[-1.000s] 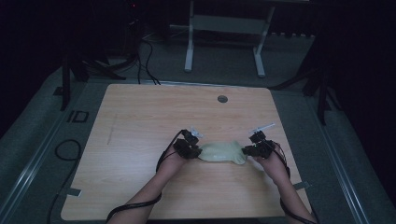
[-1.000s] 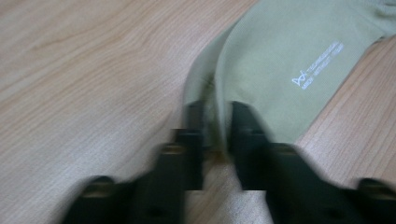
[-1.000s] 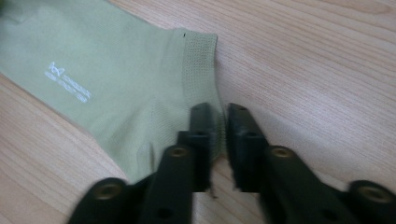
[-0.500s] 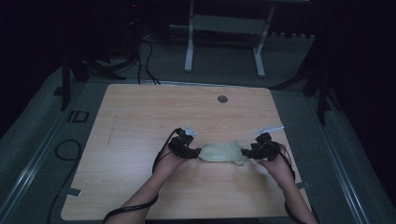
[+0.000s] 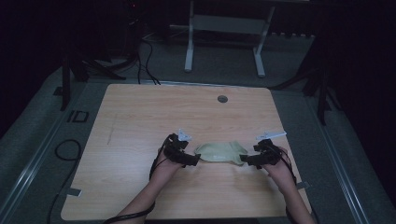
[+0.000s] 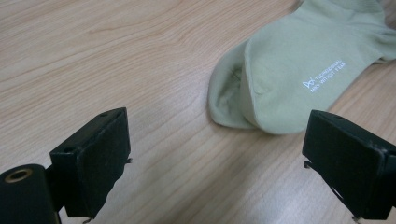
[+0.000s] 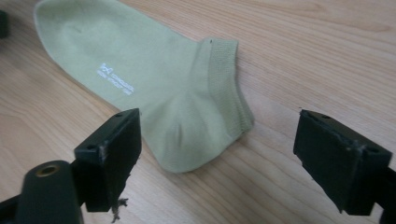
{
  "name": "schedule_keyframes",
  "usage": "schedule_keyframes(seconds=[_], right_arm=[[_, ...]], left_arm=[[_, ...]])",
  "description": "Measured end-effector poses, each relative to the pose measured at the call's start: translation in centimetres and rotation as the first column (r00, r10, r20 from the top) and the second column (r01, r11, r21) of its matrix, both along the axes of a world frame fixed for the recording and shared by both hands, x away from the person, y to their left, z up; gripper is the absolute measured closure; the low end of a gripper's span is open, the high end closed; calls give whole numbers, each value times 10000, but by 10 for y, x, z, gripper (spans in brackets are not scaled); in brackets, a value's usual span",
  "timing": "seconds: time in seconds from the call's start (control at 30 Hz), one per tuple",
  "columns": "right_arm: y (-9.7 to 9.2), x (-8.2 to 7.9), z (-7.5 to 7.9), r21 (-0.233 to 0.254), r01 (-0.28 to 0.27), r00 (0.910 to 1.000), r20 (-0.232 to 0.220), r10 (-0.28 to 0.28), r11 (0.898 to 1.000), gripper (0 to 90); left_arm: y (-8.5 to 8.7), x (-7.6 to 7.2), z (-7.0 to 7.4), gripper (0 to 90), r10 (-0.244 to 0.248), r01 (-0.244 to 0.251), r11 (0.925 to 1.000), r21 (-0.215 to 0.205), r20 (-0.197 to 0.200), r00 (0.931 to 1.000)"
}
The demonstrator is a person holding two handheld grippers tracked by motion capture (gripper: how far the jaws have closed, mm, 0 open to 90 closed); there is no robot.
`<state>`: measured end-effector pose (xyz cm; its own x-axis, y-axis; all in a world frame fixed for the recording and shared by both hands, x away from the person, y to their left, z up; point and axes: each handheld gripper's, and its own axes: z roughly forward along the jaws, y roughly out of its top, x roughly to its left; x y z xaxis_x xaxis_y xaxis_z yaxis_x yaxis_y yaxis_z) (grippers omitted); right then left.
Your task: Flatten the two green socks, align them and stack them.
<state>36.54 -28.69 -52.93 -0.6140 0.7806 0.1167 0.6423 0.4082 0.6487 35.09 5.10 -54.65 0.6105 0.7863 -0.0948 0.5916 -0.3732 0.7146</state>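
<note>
The pale green cotton ankle sock [image 5: 220, 152] lies flat on the light wooden table [image 5: 140, 116] between the left gripper [image 5: 196, 160] and the right gripper [image 5: 246, 161], whose fingers have just been opening and now stand wide apart, holding nothing.

A light wooden worktop [image 5: 140, 121] carries a pale green sock [image 5: 220, 152] lying flat near its front edge.

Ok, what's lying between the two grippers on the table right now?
In the high view, only the light green sock lies flat on the table between the left gripper and right gripper. Both have just been opening their jaws, with nothing between them.
</note>
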Motion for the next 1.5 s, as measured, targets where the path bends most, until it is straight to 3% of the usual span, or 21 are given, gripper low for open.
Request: schedule_keyframes(seconds=[0.2,0.33,0.5,0.63,0.7,0.8,0.9,1.0,1.3,1.5], right_arm=[[-3,-7,1,-10,-11,9991,434,11,10000,143],[-5,-12,1,-53,-35,9981,615,39,10000,142],[-13,-20,-1,-141,-17,9965,837,29,9999,140],[-20,-27,-4,-186,-7,9956,940,24,9998,129],[-23,-30,-6,-252,5,9952,975,20,9997,129],[-29,-35,-8,-278,150,9940,1088,-119,9995,129],[-35,-41,-10,-176,268,9928,1172,-246,9995,127],[-40,-48,-12,-107,423,9906,1305,-406,9990,120],[-52,-67,-22,-91,814,9860,1465,-792,9966,119],[-57,-74,-27,8,1043,9836,1480,-1032,9945,119]], left_arm=[[12,-15,-2,68,96,-96,10000,-1,253,9996],[23,-24,-4,15,275,-274,9996,-9,249,9993],[41,-36,-3,14,736,-728,9972,-156,622,9953],[54,-44,-3,14,741,-742,9972,-12,698,9948],[59,-48,-4,14,615,-647,9972,387,790,9950],[69,-55,-5,14,655,-685,9970,353,805,9946],[80,-63,-6,14,848,-865,9961,159,891,9924],[90,-71,-11,14,1017,-1055,9937,380,914,9906],[119,-93,-19,14,1473,-1511,9879,347,935,9847],[142,-105,-14,15,1949,-1976,9802,102,1229,9731]])
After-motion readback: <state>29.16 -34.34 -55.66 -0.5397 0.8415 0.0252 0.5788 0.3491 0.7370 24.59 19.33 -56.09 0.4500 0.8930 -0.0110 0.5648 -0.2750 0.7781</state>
